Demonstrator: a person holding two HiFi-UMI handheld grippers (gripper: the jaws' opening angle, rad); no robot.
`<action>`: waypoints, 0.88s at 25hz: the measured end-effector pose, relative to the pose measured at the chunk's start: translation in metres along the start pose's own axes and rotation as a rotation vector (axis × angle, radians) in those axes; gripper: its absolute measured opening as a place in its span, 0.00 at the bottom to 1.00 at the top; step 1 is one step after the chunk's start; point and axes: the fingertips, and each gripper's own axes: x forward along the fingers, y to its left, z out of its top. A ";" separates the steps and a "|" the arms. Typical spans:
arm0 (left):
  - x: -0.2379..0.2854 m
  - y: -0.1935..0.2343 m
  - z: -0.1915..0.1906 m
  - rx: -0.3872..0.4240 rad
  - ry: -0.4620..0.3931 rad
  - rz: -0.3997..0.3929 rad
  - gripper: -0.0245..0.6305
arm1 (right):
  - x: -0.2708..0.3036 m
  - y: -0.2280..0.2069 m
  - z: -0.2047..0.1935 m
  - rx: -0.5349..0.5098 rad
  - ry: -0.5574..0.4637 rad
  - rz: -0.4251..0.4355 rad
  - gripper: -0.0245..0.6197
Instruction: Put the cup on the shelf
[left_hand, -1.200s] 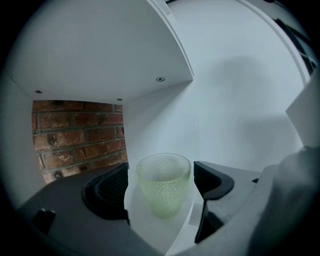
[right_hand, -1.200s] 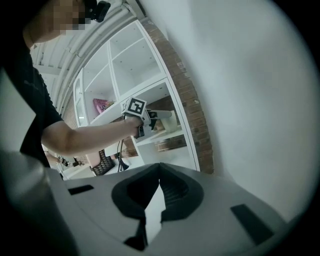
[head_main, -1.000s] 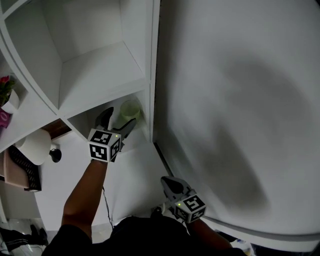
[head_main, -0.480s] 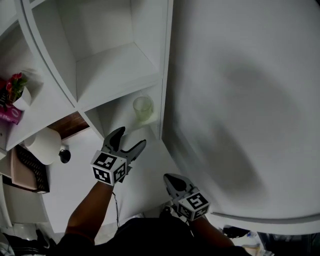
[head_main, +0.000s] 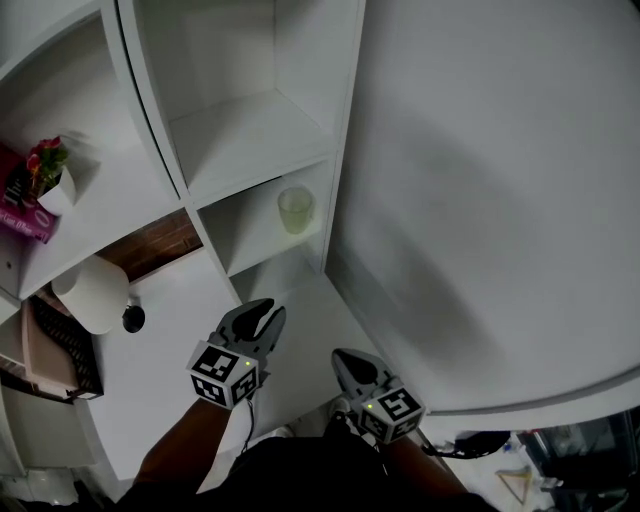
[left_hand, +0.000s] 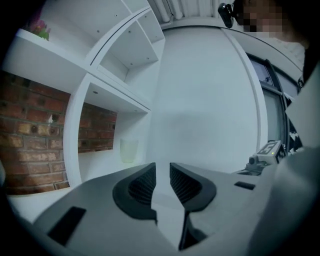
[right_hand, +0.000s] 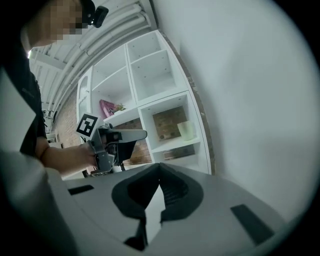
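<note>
A pale green translucent cup (head_main: 296, 210) stands upright in a lower compartment of the white shelf unit (head_main: 240, 140); it also shows as the cup (left_hand: 128, 150) and the cup (right_hand: 186, 130). My left gripper (head_main: 268, 312) hangs well back from that compartment, pointing toward it. Its jaws have just been closing and now leave a narrow gap with nothing in it, as the left gripper (left_hand: 162, 167) shows. My right gripper (head_main: 345, 357) sits lower right, near my body, empty; its tips meet in the right gripper view (right_hand: 159, 167).
A plain white wall (head_main: 480, 200) fills the right side beside the shelf. On the left compartments sit a pot of pink flowers (head_main: 47, 170), a pink box (head_main: 20, 205), a white round object (head_main: 92, 295) and a small black thing (head_main: 133, 318). Brick shows behind the shelf (left_hand: 30, 145).
My left gripper has drawn back from the cup's compartment toward my body and its jaws have narrowed. The cup stays on the shelf. The right gripper shifted slightly.
</note>
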 end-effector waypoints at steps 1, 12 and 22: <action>-0.007 -0.002 -0.003 -0.007 -0.001 -0.006 0.15 | -0.002 0.006 -0.001 0.004 -0.005 -0.007 0.04; -0.060 -0.034 -0.037 -0.006 0.065 -0.113 0.07 | -0.014 0.051 -0.011 -0.013 -0.026 -0.048 0.04; -0.095 -0.046 -0.064 0.042 0.120 -0.142 0.07 | -0.012 0.088 -0.024 -0.006 -0.010 -0.016 0.04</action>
